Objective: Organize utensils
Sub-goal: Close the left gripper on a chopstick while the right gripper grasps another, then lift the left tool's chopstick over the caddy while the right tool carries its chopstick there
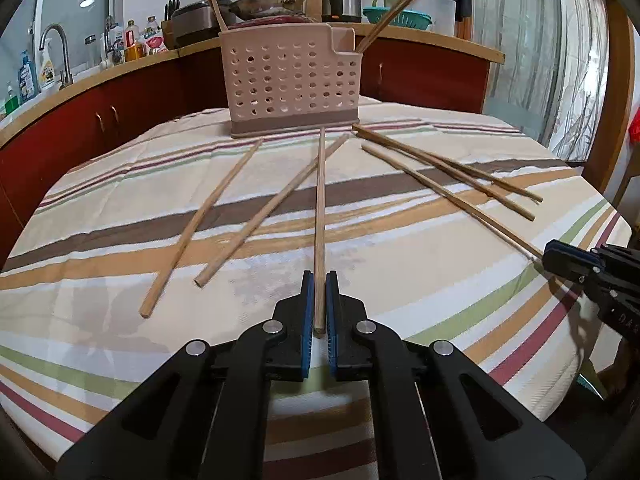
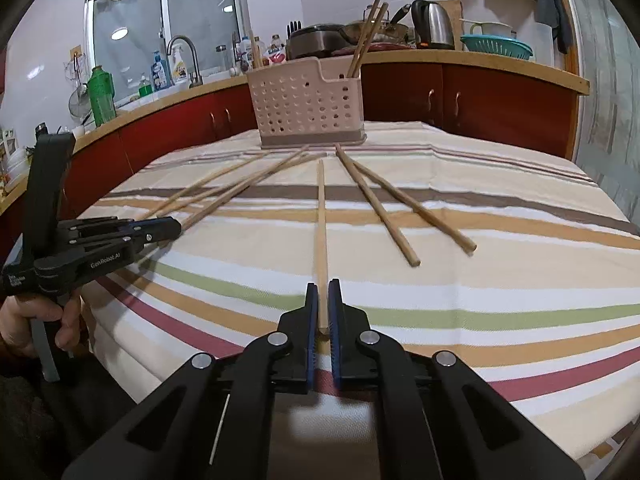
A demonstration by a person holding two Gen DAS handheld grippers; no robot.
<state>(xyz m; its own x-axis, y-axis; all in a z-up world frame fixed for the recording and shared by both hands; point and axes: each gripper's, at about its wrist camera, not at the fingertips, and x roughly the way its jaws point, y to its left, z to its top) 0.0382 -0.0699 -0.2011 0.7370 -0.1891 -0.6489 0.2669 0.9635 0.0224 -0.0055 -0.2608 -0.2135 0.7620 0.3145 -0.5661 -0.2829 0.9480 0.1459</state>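
Observation:
A pink perforated utensil holder stands at the far side of the table with two chopsticks upright in its right compartment. Several wooden chopsticks lie fanned on the striped cloth in front of it. My left gripper is shut on the near end of the middle chopstick, which points straight at the holder. My right gripper is shut on the near end of another chopstick. Each gripper also shows at the edge of the other view: the right gripper and the left gripper, held by a hand.
Loose chopsticks lie to the left and to the right. The striped tablecloth covers the table. A red-fronted kitchen counter with a kettle, pans and bottles runs behind the table.

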